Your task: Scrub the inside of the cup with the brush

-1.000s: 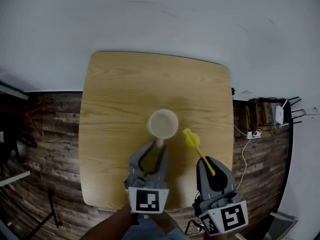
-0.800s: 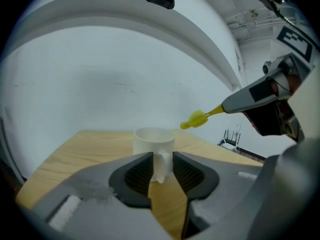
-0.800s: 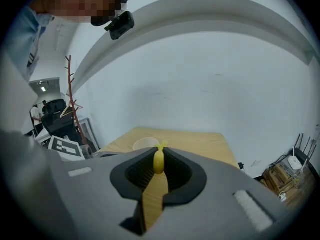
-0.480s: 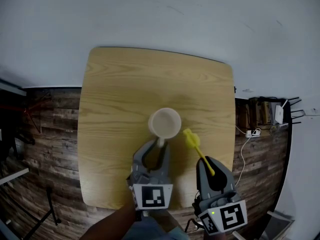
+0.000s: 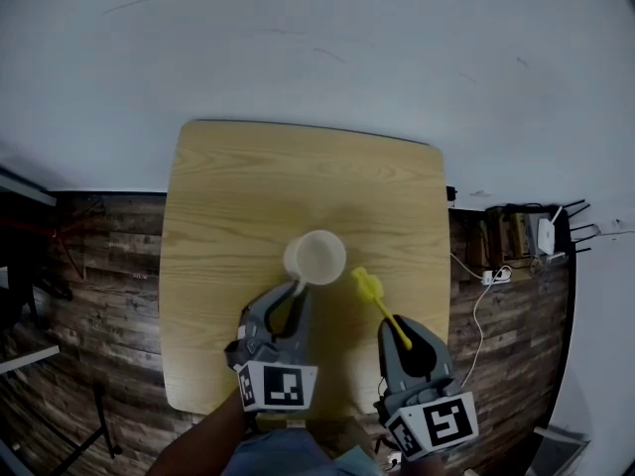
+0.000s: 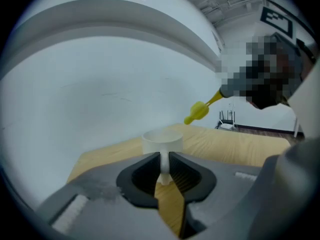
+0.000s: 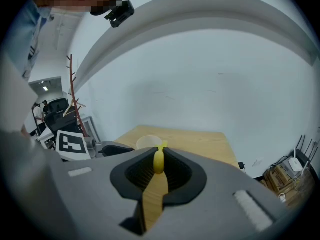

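Observation:
A white cup point(image 5: 316, 258) stands upright near the middle of the wooden table point(image 5: 248, 186), its handle pointing toward me. My left gripper point(image 5: 296, 292) is closing its jaws, and the cup's handle point(image 6: 164, 165) stands between the pads, which touch it on both sides. In the left gripper view the cup point(image 6: 162, 140) sits just past the left gripper point(image 6: 164, 173). My right gripper point(image 5: 405, 341) is shut on the handle of a yellow brush point(image 5: 365, 286), held above the table to the right of the cup. The brush handle point(image 7: 159, 161) shows pinched in the right gripper point(image 7: 158, 167).
The table stands against a white wall, with its right edge point(image 5: 448, 266) close to the brush. Cables and a router point(image 5: 544, 231) lie on the dark plank floor to the right. A coat stand point(image 7: 75, 99) rises at the room's far side.
The left jaws have drawn together round the cup's handle, from wide apart to touching it. The right gripper still holds the brush beside the cup.

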`<state>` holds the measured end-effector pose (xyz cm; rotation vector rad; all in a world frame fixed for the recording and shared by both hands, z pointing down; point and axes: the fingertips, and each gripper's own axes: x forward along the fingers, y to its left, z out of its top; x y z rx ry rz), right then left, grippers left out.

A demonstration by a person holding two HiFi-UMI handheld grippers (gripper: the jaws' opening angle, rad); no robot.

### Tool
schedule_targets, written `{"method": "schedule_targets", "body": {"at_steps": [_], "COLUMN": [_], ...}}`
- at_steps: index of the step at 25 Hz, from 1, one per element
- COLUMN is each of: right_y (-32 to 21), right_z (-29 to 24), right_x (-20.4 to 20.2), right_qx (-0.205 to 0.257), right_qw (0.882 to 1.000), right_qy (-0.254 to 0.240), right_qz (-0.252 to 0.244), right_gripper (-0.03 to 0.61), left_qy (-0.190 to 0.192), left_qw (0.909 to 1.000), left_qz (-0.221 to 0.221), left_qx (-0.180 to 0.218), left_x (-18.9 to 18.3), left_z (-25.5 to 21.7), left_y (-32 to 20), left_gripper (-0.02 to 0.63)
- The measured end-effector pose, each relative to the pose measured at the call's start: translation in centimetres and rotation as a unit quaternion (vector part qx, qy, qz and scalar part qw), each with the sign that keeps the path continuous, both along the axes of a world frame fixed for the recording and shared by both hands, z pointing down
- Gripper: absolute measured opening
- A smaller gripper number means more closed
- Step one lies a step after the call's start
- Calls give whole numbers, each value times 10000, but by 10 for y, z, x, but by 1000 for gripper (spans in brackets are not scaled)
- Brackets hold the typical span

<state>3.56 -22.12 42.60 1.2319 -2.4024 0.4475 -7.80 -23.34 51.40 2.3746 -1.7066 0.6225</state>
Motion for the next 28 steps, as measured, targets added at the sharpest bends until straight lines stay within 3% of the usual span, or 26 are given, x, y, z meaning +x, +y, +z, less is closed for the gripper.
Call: {"method": "schedule_targets", "body": {"at_steps": [7,12,17,21,28], "right_y": [-20,-29,-36,-41,-63], "right_z": [9,28,37,45,46], "right_x": [-3,-10,-17,-26,-24], "right_qx": [-146,-434,-530,-269,302], "right_qw": [9988,9920,9789,9616,9490], "right_qy": [-276,-245,85,435,702], "right_qz": [-384,-1158,-1972,-2698,-3058], "right_gripper": [41,41,41,40,40], "left_qy": [-664,-1136,-1579,-2038,-2527], "left_qw": [9958,9886,9762,9617,9402], "left_qz": [633,962,1453,1780,2169], "left_qx": [-71,-212,-331,-440,-720], "left_x": [9,9,18,28,41], "left_z": [-4,-4,-7,-10,-13], "left_y": [-2,-7,-10,-14,-17], "left_gripper": [80,80,80,80,78]}}
